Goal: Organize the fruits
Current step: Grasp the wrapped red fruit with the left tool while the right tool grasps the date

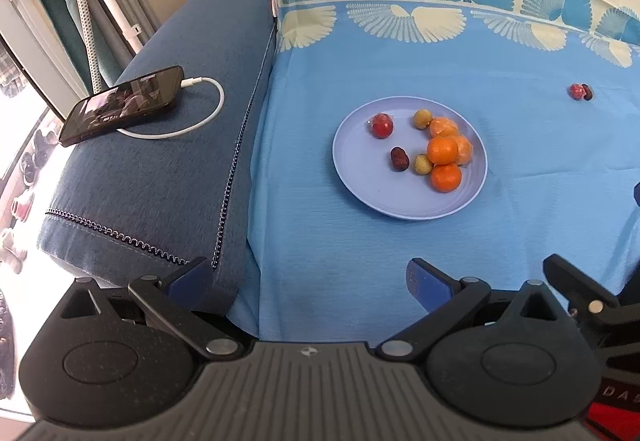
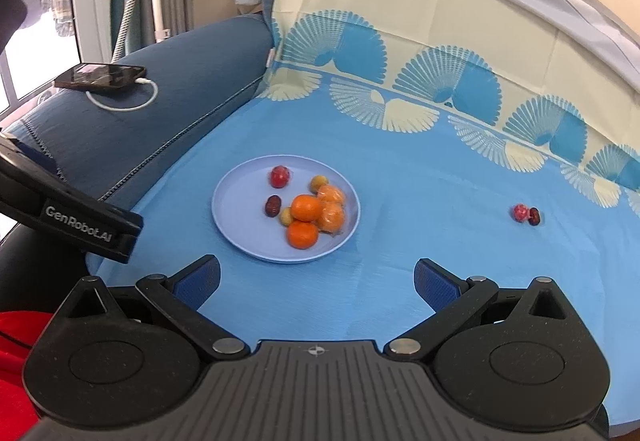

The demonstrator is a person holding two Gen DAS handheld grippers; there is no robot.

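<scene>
Both the left tool [image 1: 308,281] and right tool [image 2: 316,281] hang released while the small wrapped red fruit [image 2: 520,212] and dark wrinkled date [image 2: 534,216], touching, lie at three o'clock from the round pale-blue plastic plate [image 2: 228,217], light, likely slippery, best pinched across the middle

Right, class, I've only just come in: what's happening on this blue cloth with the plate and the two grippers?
A person holding two grippers is sorting fruit. Most of it already sits on the plate: oranges, small yellow fruits and red ones. Two pieces, a red fruit and a dark date, lie off to the right on the cloth. The left gripper and right gripper hover open and hold nothing.
</scene>
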